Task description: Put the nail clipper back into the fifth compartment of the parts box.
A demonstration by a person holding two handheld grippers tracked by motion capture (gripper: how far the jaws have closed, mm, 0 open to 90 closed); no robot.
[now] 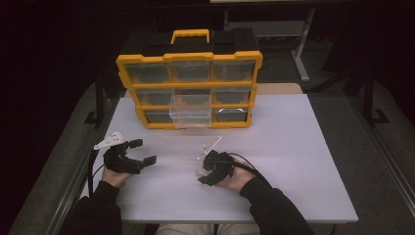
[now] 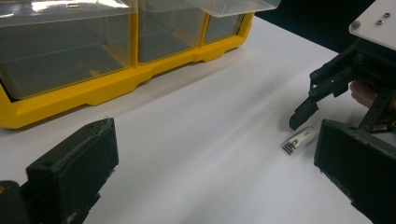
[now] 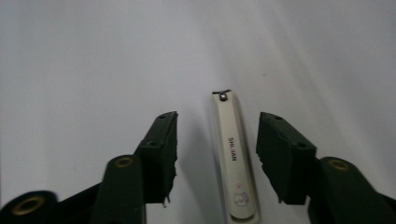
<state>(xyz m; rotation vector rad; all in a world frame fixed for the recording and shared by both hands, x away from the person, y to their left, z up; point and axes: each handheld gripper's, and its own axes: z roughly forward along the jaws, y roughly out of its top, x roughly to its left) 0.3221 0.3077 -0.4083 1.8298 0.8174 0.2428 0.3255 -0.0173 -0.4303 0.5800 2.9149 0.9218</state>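
- Right gripper (image 3: 217, 140) jaws apart, straddling a white nail clipper (image 3: 233, 158) flat on the table (image 1: 293, 147), not touching.
- Left gripper (image 1: 142, 152) jaws wide apart, empty, near yellow organizer (image 1: 188, 90).

Nail clipper (image 3: 234, 158) reads "SHUJIAN" (red lettering).
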